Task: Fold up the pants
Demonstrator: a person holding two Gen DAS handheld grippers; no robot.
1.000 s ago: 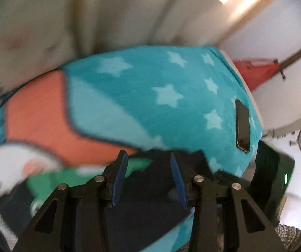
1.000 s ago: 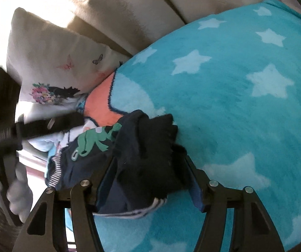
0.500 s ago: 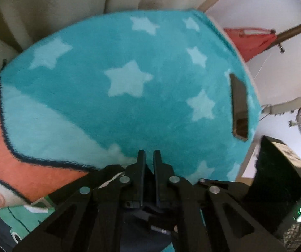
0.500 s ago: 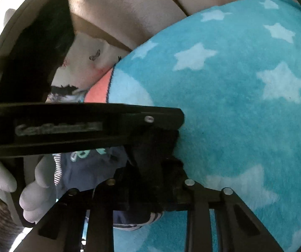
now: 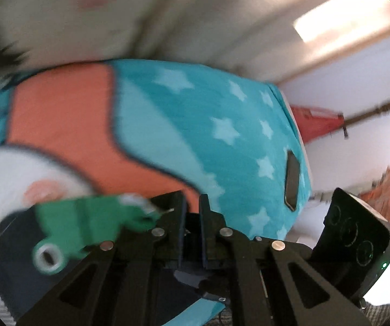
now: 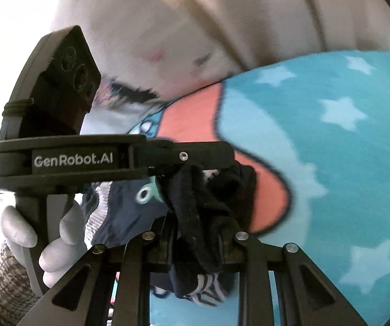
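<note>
Pants (image 6: 195,212): dark navy, green frog print, bunched in both claws.

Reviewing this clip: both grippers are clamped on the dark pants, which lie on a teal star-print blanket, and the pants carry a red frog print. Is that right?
Not quite. The frog print is green, not red, as the left wrist view shows. The rest stands: the left gripper and right gripper are both clamped on the dark pants, over the teal star-print blanket.

Navy pants (image 6: 195,212) with green frog print, bunched and lifted above the star-patterned blanket (image 6: 330,163)
</note>
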